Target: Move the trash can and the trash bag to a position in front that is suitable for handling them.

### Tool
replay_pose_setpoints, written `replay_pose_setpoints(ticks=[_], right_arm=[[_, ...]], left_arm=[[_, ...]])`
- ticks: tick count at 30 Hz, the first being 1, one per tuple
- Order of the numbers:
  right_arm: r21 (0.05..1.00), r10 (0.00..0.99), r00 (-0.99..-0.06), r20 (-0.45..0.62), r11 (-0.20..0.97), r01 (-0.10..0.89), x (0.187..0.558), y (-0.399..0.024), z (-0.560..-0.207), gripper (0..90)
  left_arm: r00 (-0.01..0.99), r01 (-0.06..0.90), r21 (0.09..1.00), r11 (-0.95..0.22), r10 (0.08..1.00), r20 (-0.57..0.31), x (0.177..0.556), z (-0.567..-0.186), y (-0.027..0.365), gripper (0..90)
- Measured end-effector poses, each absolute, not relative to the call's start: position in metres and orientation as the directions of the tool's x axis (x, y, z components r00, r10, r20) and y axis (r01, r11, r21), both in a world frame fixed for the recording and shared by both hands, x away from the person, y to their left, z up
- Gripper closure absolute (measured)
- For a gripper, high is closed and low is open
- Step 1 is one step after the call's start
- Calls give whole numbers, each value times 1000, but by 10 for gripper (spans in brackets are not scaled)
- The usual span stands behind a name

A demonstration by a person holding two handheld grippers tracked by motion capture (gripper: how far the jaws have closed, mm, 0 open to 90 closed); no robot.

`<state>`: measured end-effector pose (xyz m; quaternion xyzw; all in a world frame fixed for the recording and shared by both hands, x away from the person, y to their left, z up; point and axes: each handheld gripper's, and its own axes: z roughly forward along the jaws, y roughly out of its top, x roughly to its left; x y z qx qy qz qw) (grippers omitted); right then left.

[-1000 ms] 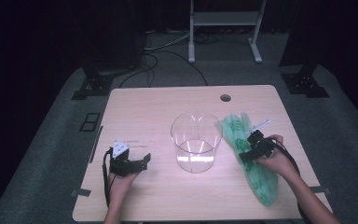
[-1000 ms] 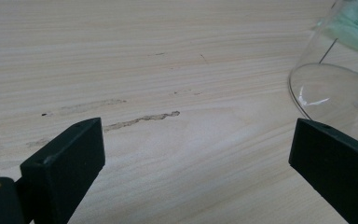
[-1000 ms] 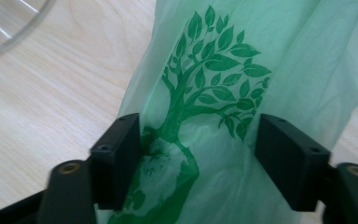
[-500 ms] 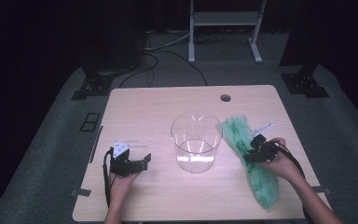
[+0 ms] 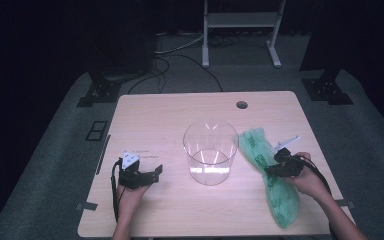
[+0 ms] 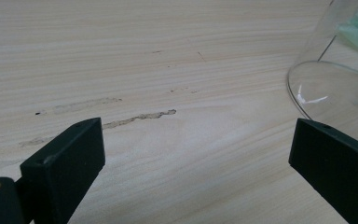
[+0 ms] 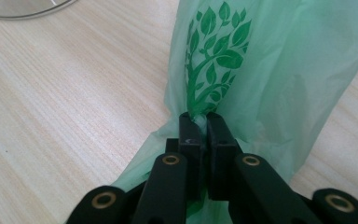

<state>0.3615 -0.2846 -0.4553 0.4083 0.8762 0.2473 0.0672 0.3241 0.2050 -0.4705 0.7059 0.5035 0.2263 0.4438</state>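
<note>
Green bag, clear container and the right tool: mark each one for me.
green bag (image 7: 270,70): right gripper view, on the plain film beside the leaf print.
clear container (image 5: 210,152): high view, on its glass wall.
right tool (image 7: 204,122): right gripper view, between its fingertips, shut on the green bag.

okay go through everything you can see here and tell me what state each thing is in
Green plastic bag: lying on the table, gathered and pinched midway.
Right gripper: jaws just closed, shut on the bag.
Left gripper: jaws open, holding nothing.
Clear round container: upright, looks empty.
Table: bears all of these.
</note>
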Motion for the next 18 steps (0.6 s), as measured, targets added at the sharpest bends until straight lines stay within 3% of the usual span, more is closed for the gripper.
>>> replay_pose_setpoints(ticks=[9,18], right_arm=[[511,729,-668,146,523,682,361,-292,-451,891],[578,703,-702,116,527,623,357,-292,-407,893]], left_arm=[[391,514,852,-100,911,-130,325,-471,205,24],[390,514,852,-96,911,-132,324,-471,207,24]])
